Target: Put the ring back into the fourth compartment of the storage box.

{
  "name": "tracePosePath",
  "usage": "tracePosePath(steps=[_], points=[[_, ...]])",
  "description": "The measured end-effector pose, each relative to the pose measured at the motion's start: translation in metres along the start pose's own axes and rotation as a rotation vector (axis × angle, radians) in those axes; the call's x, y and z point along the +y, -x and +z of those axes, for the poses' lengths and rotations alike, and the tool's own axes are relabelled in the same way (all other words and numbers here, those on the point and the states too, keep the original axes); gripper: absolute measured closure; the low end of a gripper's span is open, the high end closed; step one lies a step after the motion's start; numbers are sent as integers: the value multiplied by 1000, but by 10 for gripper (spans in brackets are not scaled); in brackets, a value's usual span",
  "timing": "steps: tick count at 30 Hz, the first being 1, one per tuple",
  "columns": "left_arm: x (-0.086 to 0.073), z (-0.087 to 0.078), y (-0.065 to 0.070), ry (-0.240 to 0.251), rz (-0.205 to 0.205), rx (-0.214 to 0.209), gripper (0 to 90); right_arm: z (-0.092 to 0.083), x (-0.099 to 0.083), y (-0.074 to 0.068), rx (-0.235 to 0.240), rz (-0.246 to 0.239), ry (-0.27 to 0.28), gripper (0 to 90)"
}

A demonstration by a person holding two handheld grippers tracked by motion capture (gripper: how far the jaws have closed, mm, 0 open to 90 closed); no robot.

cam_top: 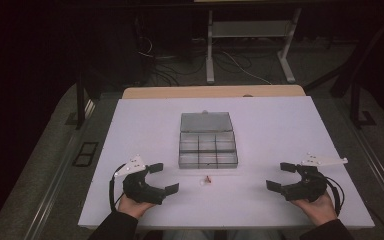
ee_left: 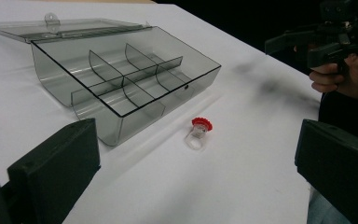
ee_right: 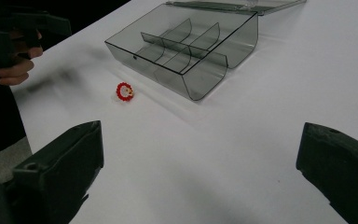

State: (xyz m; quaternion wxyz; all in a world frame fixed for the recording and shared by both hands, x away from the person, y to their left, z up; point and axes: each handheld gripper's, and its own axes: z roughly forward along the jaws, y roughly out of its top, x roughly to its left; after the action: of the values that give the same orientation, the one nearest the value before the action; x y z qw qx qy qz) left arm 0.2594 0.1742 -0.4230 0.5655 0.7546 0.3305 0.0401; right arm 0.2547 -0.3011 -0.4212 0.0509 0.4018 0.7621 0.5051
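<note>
Box point(cam_top: 208, 146) open, lid back — ready for loading. Ring point(ee_left: 198, 132) just before box. Left gripper point(cam_top: 162, 178), right gripper point(cam_top: 281, 176) flanking box — jaws spread, empty.

Open divided box and a small ring lay on the bench.
The smoky clear plastic box point(cam_top: 208, 147) sat mid-bench, lid point(cam_top: 206, 121) folded flat behind it, its six compartments empty. Just in front lay a clear ring point(ee_left: 198, 133) with a red beaded top, tipped on its side.

organizer box point(ee_left: 121, 79): clear smoky glossy plastic | table point(cam_top: 280, 130): matt white
</note>
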Motion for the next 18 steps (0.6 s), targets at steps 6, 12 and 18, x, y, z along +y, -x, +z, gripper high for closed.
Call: tracePosePath(steps=[6,12,18], points=[[0,0,0,-1,-1,-6,0,0,0,0,3,3,-3,1],[0,0,1,4,-2,-8,0,2,-1,0,2,4,-10,1],[1,-1,2,3,-1,-5,0,0,-1,0,1,3,-17,0]])
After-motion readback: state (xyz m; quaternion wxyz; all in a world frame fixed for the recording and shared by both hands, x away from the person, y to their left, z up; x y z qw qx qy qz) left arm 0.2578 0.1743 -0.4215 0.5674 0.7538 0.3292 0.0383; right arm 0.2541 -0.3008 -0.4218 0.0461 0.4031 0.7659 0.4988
